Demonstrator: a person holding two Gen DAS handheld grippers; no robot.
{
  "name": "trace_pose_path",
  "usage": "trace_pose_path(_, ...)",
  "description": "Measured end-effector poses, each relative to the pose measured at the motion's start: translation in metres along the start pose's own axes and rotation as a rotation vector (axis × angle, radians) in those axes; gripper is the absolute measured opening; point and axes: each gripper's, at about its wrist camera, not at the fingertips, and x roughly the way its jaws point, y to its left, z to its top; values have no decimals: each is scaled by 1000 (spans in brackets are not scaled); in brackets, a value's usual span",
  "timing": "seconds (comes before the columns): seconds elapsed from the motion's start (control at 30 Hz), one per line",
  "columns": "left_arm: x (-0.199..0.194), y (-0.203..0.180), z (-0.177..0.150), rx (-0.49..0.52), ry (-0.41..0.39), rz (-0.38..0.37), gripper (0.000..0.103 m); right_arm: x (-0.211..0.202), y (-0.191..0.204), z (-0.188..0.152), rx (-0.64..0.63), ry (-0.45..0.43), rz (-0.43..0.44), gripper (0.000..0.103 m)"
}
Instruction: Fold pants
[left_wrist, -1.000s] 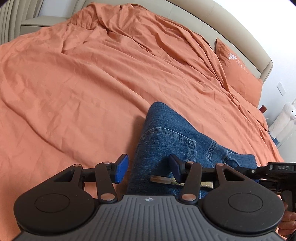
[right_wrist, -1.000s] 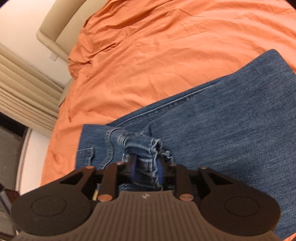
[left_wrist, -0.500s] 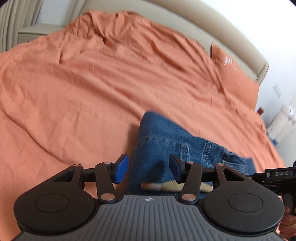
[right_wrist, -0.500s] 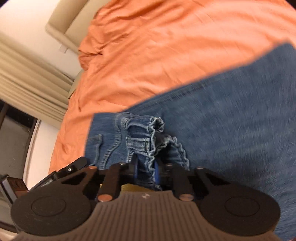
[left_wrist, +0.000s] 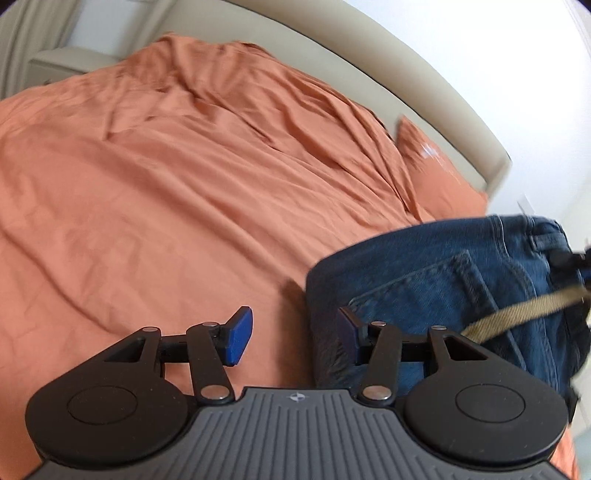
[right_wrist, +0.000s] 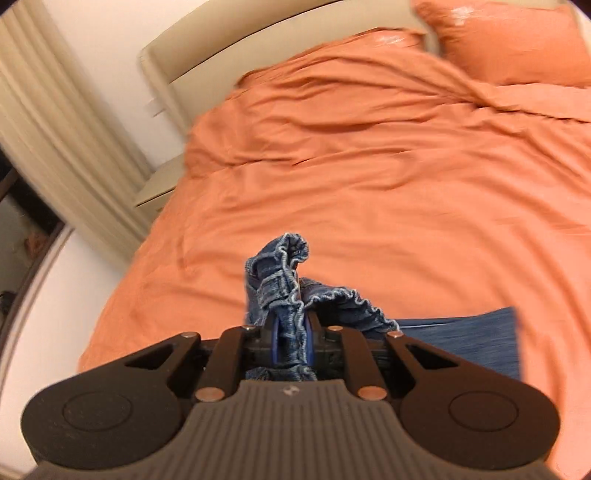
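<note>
Blue jeans (left_wrist: 436, 284) hang lifted at the right of the left wrist view, back pocket showing, with a tan strap (left_wrist: 524, 314) across them. My left gripper (left_wrist: 295, 328) is open and empty, its right pad (left_wrist: 347, 328) at the jeans' left edge. My right gripper (right_wrist: 291, 339) is shut on the bunched frayed waistband of the jeans (right_wrist: 284, 280), held up above the bed; more denim (right_wrist: 465, 339) trails to the right.
The orange bedsheet (left_wrist: 184, 203) covers the whole bed. An orange pillow (right_wrist: 509, 44) lies against the beige headboard (right_wrist: 258, 40). Beige curtains (right_wrist: 62, 140) hang at the left, beside a low bedside ledge (right_wrist: 155, 192).
My right gripper has lifted the waistband up off the bed and tilted toward the headboard. The jeans have shifted to the right in the left wrist view. My left gripper stays open.
</note>
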Motion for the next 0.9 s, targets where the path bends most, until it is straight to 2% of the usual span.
trace_pose_path(0.13, 10, -21, -11, 94, 43, -9, 55, -4, -59, -9, 83, -11, -92, 9)
trace_pose_path(0.27, 24, -36, -22, 118, 79, -26, 55, 9, -125, -34, 191, 6, -185, 8)
trace_pose_path(0.4, 41, -50, -34, 171, 117, -8, 53, 35, -175, -57, 289, 47, -225, 8)
trace_pose_path(0.5, 54, -54, -41, 188, 164, 6, 51, 52, -195, -66, 312, 49, -245, 7)
trace_pose_path(0.6, 60, -58, -45, 230, 178, 34, 51, 73, -209, -72, 315, 74, -277, 6)
trace_pose_path(0.73, 64, -54, -46, 212, 194, 31, 51, 87, -224, -85, 343, 86, -282, 8)
trace_pose_path(0.8, 60, -53, -45, 213, 188, 41, 51, 83, -225, -83, 346, 87, -269, 14)
trace_pose_path(0.9, 44, -59, -43, 244, 184, 51, 51, 61, -215, -81, 307, 48, -277, 30)
